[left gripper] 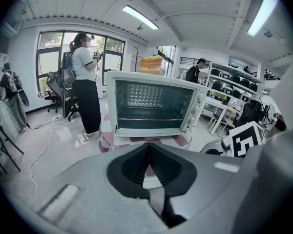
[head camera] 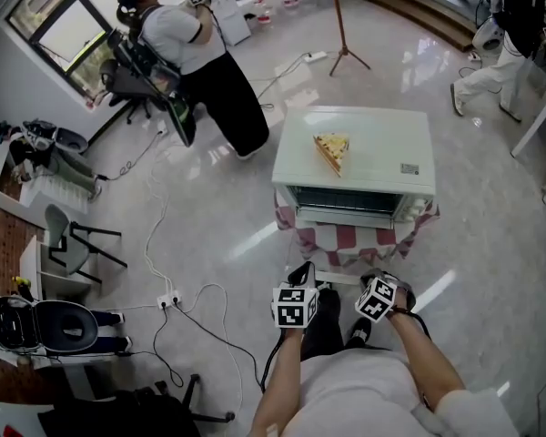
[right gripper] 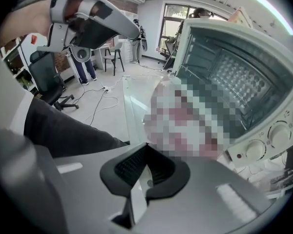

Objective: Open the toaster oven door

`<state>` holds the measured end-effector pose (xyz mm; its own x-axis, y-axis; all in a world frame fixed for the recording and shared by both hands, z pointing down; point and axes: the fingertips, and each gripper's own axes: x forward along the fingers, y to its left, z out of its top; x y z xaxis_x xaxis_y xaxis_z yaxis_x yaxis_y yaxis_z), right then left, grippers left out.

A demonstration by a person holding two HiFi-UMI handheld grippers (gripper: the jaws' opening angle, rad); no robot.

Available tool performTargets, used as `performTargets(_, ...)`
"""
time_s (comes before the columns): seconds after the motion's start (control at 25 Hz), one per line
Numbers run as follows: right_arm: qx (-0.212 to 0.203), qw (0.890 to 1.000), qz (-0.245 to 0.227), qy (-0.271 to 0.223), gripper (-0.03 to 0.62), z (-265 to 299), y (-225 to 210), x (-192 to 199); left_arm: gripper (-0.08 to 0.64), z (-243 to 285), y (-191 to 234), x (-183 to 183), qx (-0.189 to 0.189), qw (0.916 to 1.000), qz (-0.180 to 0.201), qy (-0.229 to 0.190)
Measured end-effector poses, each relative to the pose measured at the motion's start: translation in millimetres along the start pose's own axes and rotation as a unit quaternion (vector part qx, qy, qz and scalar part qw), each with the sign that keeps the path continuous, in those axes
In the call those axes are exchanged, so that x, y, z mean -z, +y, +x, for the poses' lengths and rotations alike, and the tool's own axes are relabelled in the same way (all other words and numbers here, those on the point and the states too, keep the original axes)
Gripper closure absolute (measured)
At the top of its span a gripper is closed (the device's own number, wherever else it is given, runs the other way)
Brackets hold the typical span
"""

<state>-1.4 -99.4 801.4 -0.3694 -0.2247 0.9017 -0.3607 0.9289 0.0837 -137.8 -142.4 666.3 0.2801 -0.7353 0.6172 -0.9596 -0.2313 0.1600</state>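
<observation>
Glossy pale floor [head camera: 209, 208], busy lab. Toaster oven [head camera: 355, 153] on small checked-cloth table [head camera: 346, 242] mid-rm, door [right gripper: 134, 106] down, rack visible. L gripper [left gripper: 147, 144] & R gripper [right gripper: 145, 145] both pinched closed, empty, near oven front, not touching.

Our grey plastic left gripper [left gripper: 147, 146], jaws together on nothing, our matching right gripper [right gripper: 146, 147] beside it, jaws closed, empty, pointing steeply down

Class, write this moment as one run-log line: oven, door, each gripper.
toaster oven: food slice on top | door: open, folded down | left gripper: shut, empty | right gripper: shut, empty
</observation>
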Motion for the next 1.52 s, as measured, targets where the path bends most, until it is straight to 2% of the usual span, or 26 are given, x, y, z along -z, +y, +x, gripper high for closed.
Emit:
performTargets(0.56, -0.016, 1.000, 0.021, 0.012, 0.589, 7.3, 8.3, 23.5, 0.559, -1.0, -11.0, -3.3, 0.001, 1.0000, 0.009, -0.001)
performTargets(0.92, 0.010, 0.999, 0.038, -0.011, 0.589, -11.7, -1.5, 21.6, 0.559, 1.4, -26.1, -4.4, 0.009, 0.9999, 0.012, -0.008)
performTargets(1.28, 0.029, 0.992, 0.100, -0.076, 0.589, -53.9, -17.8, -1.1, 0.558, 0.2, -39.9, -2.9, 0.021, 0.9996, 0.015, -0.013)
performTargets(1.52, 0.050, 0.972, 0.165, -0.162, 0.589, -98.9, -35.2, -30.2, 0.558, -4.9, -46.8, -8.0, 0.032, 0.9990, 0.014, -0.027)
